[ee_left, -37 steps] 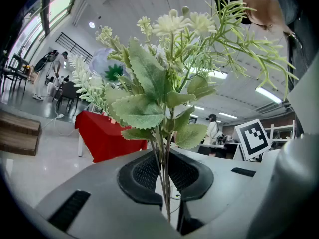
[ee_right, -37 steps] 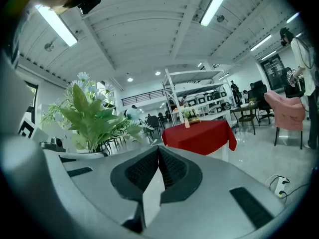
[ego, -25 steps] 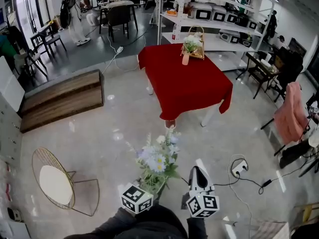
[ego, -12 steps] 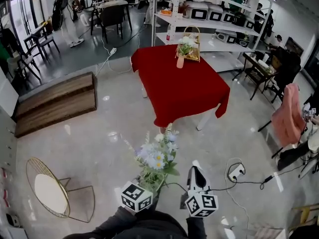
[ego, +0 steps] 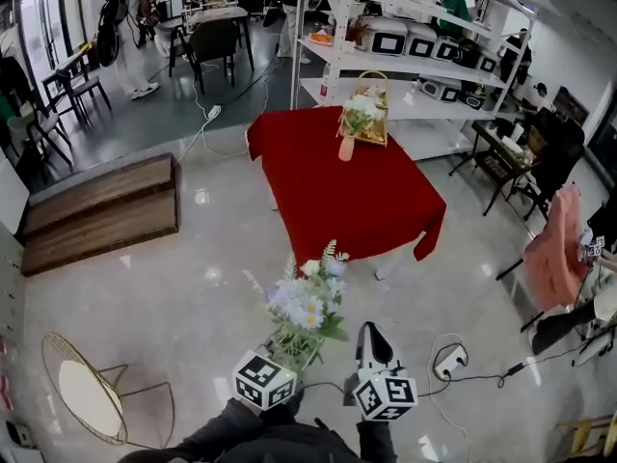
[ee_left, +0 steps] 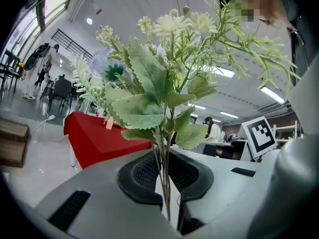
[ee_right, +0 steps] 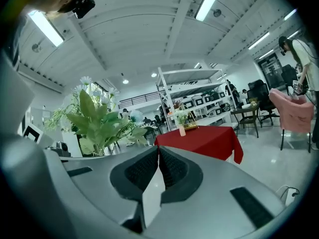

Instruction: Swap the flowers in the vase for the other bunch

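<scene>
an open lab-like workspace: metal shelving of boxy appliances, desks, chairs, ceiling strip lights

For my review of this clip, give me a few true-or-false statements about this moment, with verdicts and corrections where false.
1. The left gripper is shut on the stems of a bunch of flowers. True.
2. The vase stands on the red table. True.
3. The right gripper holds the vase. False: its jaws are together with nothing between them.
4. The vase is empty. False: it holds flowers.
</scene>
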### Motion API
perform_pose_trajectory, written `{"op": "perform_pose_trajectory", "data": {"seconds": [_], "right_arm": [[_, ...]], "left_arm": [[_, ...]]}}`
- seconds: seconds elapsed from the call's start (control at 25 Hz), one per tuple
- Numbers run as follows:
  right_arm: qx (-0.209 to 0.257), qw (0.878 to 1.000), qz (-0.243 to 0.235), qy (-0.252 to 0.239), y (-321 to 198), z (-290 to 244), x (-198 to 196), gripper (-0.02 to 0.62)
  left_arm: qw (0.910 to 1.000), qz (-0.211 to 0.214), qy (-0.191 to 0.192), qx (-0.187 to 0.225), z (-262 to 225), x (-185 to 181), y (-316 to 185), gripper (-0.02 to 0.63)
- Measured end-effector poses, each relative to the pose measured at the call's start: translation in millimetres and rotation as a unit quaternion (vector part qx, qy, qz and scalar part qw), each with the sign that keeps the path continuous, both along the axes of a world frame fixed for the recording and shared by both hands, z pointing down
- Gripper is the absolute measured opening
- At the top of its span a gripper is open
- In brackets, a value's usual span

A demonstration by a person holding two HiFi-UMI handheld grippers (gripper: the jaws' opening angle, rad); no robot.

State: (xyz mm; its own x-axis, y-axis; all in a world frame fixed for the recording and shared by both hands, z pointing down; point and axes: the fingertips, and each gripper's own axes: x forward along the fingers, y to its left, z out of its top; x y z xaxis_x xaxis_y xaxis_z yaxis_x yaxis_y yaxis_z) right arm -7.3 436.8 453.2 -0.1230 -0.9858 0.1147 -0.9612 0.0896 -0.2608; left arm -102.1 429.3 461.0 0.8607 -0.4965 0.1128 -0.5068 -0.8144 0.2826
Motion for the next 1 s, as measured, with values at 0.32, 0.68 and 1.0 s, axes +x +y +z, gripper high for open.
{"op": "perform_pose_trajectory", "data": {"seconds": [0.32,0.68,1.0], "right_arm": [[0.0,1.0,0.001,-0.008,-78,-5,9,0.012],[0.002,1.0,-0.001,-0.004,-151,-9,17,0.012],[-0.012,1.0,-0.01,-0.01,-199,-3,9,0.012]], "left_arm": [[1.0,0.001,-0.003,-0.003,-3,10,-71,0.034],[1.0,0.002,-0.002,0.0,-6,17,-140,0.034],[0.9999,0.008,0.0,-0.008,-3,17,-187,0.034]]}}
